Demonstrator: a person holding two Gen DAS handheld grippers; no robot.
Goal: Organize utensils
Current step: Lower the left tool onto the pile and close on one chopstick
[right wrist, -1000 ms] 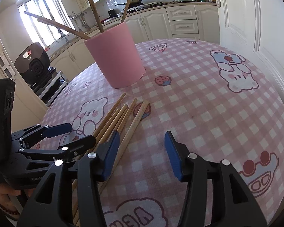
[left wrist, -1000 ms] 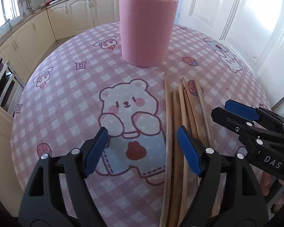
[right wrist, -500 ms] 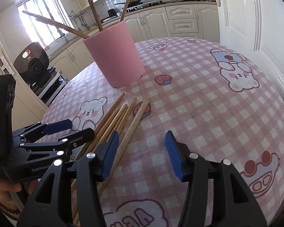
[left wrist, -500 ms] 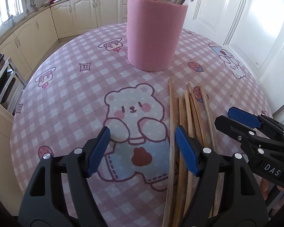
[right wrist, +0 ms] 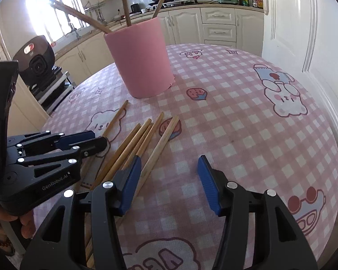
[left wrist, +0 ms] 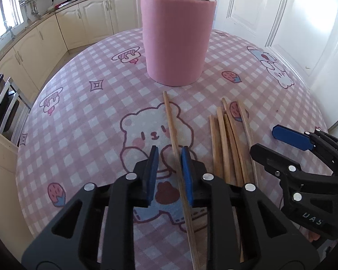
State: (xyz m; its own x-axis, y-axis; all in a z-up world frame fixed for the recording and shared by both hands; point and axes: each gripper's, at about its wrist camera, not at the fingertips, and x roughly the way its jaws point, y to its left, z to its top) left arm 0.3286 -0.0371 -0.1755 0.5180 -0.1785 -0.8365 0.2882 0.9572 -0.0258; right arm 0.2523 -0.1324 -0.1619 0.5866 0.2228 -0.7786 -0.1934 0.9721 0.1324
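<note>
Chopsticks are the matter here, and one chopstick [left wrist: 171,123] runs between the jaws of the left gripper [left wrist: 168,157], which have narrowed around it: the right-hand blue pad lies against the stick, while a gap shows between the stick and the left-hand pad, so I cannot tell whether it is truly pinched. This stick points toward the pink cup [left wrist: 176,38] and stands apart from the others, its far tip over the printed bear on the cloth. Just to its right, the remaining chopsticks [left wrist: 227,139] lie in a loose bundle on the table [left wrist: 83,112], several of them touching or crossing one another. The right gripper [right wrist: 167,175] hovers near that bundle with its jaws spread wide and holding nothing; its left-hand pad sits just beside the near ends of the sticks, and the bare cloth shows between the two pads. In the left wrist view the right gripper appears at the right edge, close to the bundle. Beyond both grippers the pink cup stands upright on the table, with a few chopsticks already leaning inside it and sticking out above the rim. The table carries a pink checked cloth with cartoon bears and strawberries. Behind it run cream kitchen cabinets [right wrist: 218,27] and a white door [left wrist: 281,22] at the right.
</note>
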